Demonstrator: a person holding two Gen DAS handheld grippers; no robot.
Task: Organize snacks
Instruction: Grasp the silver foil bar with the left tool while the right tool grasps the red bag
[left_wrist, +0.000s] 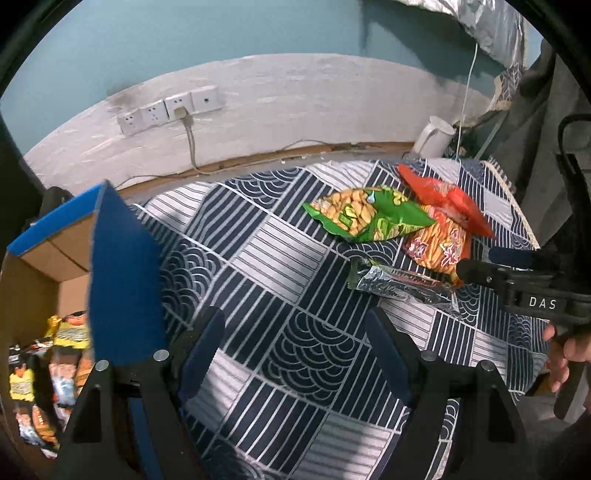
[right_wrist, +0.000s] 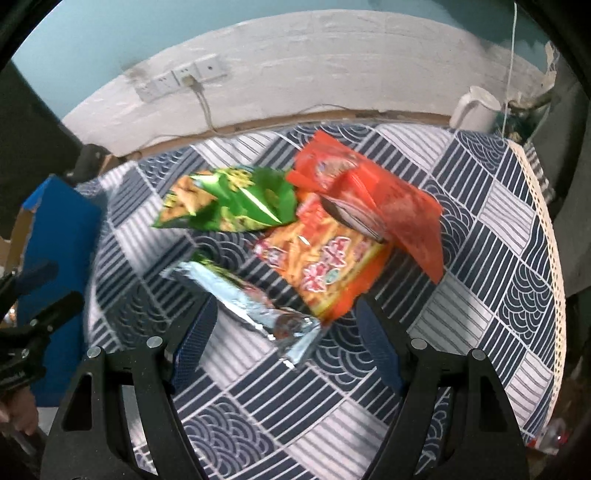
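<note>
Lying loose on the tablecloth (right_wrist: 491, 236) are four snack packets: green (right_wrist: 229, 206), silver (right_wrist: 251, 306), orange (right_wrist: 325, 266) and red (right_wrist: 373, 199). Others already sit in the cardboard box (left_wrist: 44, 258), so sorting looks partly done. Both the left gripper (left_wrist: 291, 350) and right gripper (right_wrist: 284, 343) are spread, empty. Cloth around the packets is bare; the table edge lies well beyond the red packet.

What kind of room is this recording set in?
Probably a lived-in home room, not a lab: a table under a patterned cloth against a worn painted wall with sockets, a white kettle, and a snack-filled cardboard box.
</note>
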